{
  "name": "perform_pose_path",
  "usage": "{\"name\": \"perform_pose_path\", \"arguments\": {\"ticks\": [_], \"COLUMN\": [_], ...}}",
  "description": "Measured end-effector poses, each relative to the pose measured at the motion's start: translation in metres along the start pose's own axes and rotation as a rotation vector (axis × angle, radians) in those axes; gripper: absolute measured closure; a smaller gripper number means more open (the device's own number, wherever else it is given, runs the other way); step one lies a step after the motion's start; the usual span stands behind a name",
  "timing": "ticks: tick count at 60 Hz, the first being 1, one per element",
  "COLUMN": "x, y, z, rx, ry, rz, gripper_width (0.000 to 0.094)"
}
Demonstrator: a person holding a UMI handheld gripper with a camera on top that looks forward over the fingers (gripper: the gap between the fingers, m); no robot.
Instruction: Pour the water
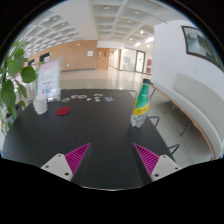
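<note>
Gripper (110,160) fingers spread wide, nothing btwn them. Green-capped bottle (142,103) stands upright at far right of dark table (95,135), well beyond right finger; clear cup (40,100) sits far left, opposite side.

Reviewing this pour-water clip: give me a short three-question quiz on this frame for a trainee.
1. True or false: the gripper is shut on the bottle.
2. Which stands nearest the plant? A) the clear cup B) the bottle C) the red lid
3. Fill in: the bottle stands near the table's ____ edge, beyond the pink-padded fingers.

Key
1. False: the fingers are spread apart with nothing between them, and the bottle is well beyond them.
2. A: the cup stands at the table's left end by the leaves.
3. Right.
</note>
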State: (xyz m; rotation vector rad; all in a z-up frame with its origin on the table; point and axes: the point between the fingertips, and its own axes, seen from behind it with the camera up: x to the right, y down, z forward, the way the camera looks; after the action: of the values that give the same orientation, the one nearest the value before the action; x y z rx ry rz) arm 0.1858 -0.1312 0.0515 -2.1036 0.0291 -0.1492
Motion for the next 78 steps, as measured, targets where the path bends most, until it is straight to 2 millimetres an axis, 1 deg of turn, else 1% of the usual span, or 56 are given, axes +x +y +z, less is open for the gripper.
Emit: {"name": "perform_pose_path", "arguments": {"ticks": [1,2,4,7,10,14,17,19,20,21,22,27,28,34,35,36,37,40,42,43,44,45,48,53,56,58,59,61,64,66,67,69,73,74,75,78], "x": [0.008,0.033,0.048,0.066,0.087,0.104,0.113,0.116,0.101,0.104,0.126,0.136,0.132,0.138,0.144,0.140,0.140,0.144,0.146,0.148,0.147,0.147,0.148,0.143,0.146,0.149,0.150,0.150,0.150,0.153,0.151,0.151,0.147,0.151,0.147,0.135], "y": [-0.002,-0.014,-0.020,-0.030,-0.045,-0.061,-0.071,-0.077,-0.071,-0.074,-0.087,-0.101,-0.103,-0.110,-0.109,-0.112,-0.113,-0.112,-0.112,-0.111,-0.114,-0.115,-0.117,-0.117,-0.117,-0.119,-0.119,-0.121,-0.132,-0.144,-0.150,-0.167,-0.206,-0.218,-0.226,-0.261], "z": [0.004,-0.004,0.006,0.020,0.035,0.059,0.077,0.090,0.108,0.114,0.107,0.133,0.143,0.170,0.171,0.181,0.184,0.194,0.199,0.198,0.202,0.202,0.201,0.200,0.198,0.195,0.191,0.186,0.179,0.171,0.170,0.161,0.141,0.135,0.131,0.113], "rx": [0.006,0.009,0.024,0.047,0.086,0.124,0.144,0.151,0.160,0.165,0.165,0.189,0.193,0.202,0.204,0.204,0.204,0.203,0.205,0.211,0.219,0.224,0.233,0.238,0.235,0.238,0.236,0.238,0.244,0.253,0.261,0.277,0.314,0.324,0.335,0.371], "ry": [0.012,0.021,0.044,0.064,0.091,0.116,0.121,0.124,0.127,0.130,0.128,0.143,0.153,0.166,0.165,0.168,0.170,0.182,0.188,0.182,0.180,0.180,0.189,0.175,0.196,0.216,0.227,0.251,0.274,0.303,0.325,0.368,0.450,0.468,0.492,0.562], "rz": [0.001,0.001,0.006,-0.002,-0.005,0.011,0.041,0.058,0.067,0.072,0.073,0.064,0.060,0.053,0.054,0.053,0.052,0.048,0.046,0.045,0.044,0.043,0.040,0.031,0.019,0.003,-0.004,-0.016,-0.034,-0.051,-0.067,-0.102,-0.183,-0.207,-0.231,-0.317], "gripper_width": [0.0091,0.0093,0.0095,0.0095,0.0091,0.0099,0.0099,0.0096,0.0100,0.0095,0.0094,0.0099,0.0106,0.0122,0.0126,0.0132,0.0140,0.0180,0.0228,0.0244,0.0347,0.0362,0.0383,0.0444,0.0482,0.0487,0.0510,0.0512,0.0515,0.0517,0.0517,0.0515,0.0516,0.0516,0.0515,0.0515]}}
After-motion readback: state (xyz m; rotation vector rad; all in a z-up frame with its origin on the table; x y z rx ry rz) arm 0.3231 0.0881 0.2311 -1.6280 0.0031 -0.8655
